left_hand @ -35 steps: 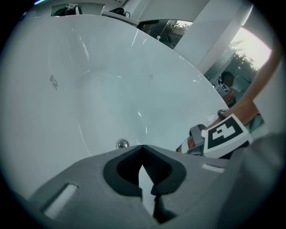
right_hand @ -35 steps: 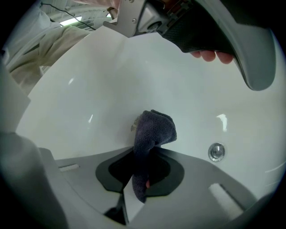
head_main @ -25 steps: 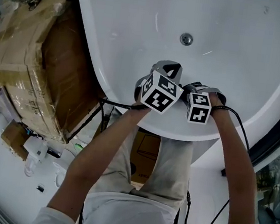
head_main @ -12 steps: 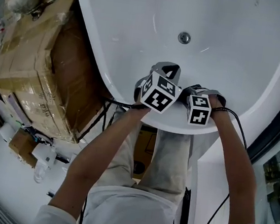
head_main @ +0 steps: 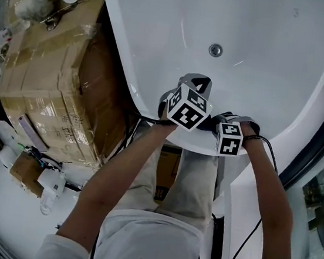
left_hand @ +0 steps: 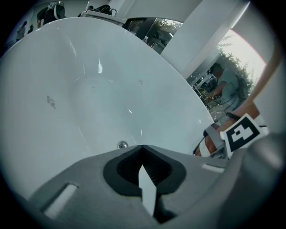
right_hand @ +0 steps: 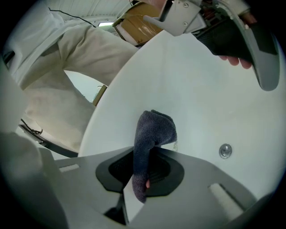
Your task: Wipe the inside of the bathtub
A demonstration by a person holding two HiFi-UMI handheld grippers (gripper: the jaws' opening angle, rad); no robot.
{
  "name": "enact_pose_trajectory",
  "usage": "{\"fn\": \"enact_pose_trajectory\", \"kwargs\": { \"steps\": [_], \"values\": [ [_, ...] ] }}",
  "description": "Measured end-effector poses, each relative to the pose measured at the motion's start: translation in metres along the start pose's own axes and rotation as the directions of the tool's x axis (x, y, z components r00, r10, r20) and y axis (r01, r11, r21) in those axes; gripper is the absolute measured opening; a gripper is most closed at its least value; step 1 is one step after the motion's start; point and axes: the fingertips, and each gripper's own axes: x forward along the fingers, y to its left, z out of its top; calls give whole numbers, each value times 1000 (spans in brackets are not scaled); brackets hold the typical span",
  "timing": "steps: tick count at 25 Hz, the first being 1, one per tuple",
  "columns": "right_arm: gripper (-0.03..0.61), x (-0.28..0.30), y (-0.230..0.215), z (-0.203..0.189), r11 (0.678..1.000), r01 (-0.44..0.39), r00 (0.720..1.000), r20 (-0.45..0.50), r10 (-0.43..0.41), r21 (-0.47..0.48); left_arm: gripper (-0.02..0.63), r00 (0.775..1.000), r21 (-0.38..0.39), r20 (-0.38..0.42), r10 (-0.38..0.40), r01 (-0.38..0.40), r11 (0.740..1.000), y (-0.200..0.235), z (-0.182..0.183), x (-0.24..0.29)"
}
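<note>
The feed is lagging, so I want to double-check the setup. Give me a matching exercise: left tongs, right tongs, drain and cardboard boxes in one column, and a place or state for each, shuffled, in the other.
1. left tongs
2. right tongs
3. drain
4. cardboard boxes

A. stacked outside the bathtub, at the head view's left
B. shut on the dark cloth
C. set in the bathtub's white floor
D. shut, nothing between them

Pairs: 1-D, 2-B, 3-C, 4-A.
</note>
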Motion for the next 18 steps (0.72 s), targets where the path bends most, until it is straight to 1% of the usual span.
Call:
{"fn": "enact_pose_trajectory", "kwargs": {
  "steps": [9,14,18],
  "values": [
    [54,-19,30,7,999,-47,998,-39,47,7,-2,999,30,-4,-35,36,999,4,3,-21],
    [54,-34,31,12,1000,-18,999,-46,19,1,-2,999,36,7,-34,34,999,4,10,-34],
    [54,-40,14,6,1000,-2,998,-64,0,-30,-2,1000,7,22,-19,18,1000,6,15,-32]
  ]
}}
